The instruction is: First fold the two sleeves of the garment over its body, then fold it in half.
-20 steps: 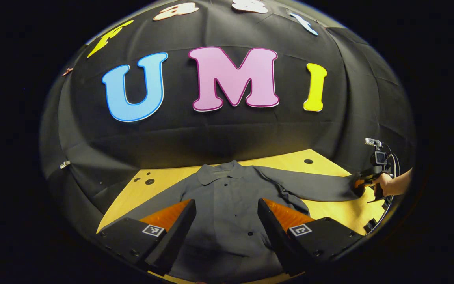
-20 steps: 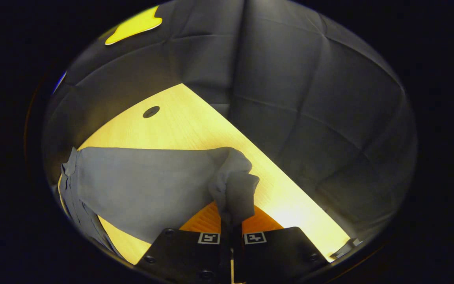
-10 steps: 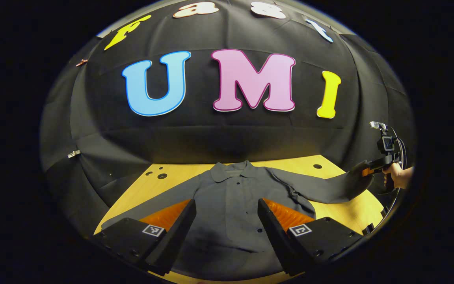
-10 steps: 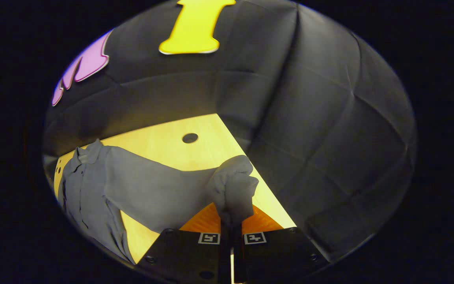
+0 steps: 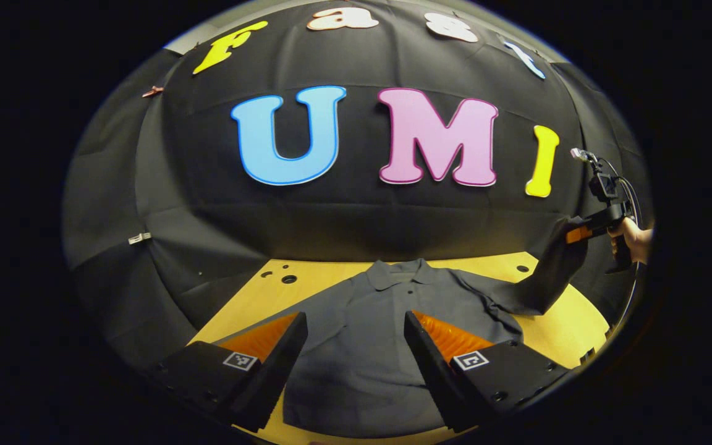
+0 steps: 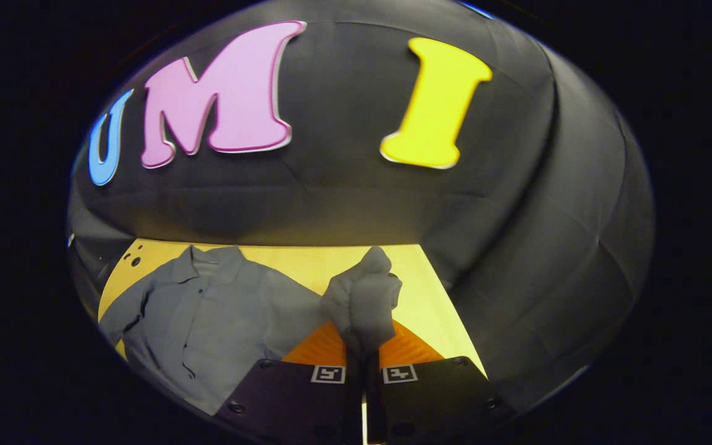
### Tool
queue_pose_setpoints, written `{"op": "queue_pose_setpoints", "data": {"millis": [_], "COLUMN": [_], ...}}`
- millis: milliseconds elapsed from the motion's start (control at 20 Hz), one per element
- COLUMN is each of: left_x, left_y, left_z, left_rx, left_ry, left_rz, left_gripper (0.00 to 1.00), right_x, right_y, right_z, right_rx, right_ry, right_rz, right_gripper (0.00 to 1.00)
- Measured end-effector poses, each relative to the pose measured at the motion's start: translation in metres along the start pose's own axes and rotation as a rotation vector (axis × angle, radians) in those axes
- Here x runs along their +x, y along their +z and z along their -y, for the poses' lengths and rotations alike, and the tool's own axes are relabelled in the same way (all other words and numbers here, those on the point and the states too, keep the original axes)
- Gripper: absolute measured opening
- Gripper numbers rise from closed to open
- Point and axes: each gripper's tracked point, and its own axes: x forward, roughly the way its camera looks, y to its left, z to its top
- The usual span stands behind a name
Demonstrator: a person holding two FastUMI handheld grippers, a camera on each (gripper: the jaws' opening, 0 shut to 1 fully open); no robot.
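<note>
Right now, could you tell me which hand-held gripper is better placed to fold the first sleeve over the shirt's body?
Right: the right hand-held gripper is shut on the sleeve cuff, lifted off the table. The left hand-held gripper is open above the shirt.

One garment (image 5: 362,334), two grippers (one hand (image 5: 634,238) visible), one table (image 5: 554,330).
</note>
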Motion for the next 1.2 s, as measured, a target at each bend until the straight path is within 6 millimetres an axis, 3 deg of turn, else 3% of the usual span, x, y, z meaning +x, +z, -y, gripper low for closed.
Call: {"op": "queue_pose_setpoints", "data": {"millis": [300,500,700,900,1200], "left_x": [-0.011,-0.019,-0.025,-0.032,-0.048], "left_y": [-0.012,-0.021,-0.035,-0.053,-0.077], "left_z": [-0.069,-0.112,-0.147,-0.161,-0.180], "left_rx": [-0.015,-0.030,-0.079,-0.139,-0.173], "left_ry": [0.141,0.219,0.303,0.358,0.415], "left_rz": [0.004,-0.008,-0.027,-0.063,-0.106], "left_gripper": [0.99,0.99,0.99,0.99,0.99], "right_x": [0.009,0.020,0.025,0.041,0.059], "right_y": [0.039,0.050,0.033,-0.001,-0.035], "right_z": [-0.114,-0.206,-0.287,-0.361,-0.431], "right_rx": [-0.146,-0.250,-0.338,-0.370,-0.391], "right_ry": [0.142,0.263,0.367,0.460,0.539], "right_rz": [0.032,0.047,0.023,-0.037,-0.104], "right_gripper": [0.07,0.07,0.07,0.07,0.07]}}
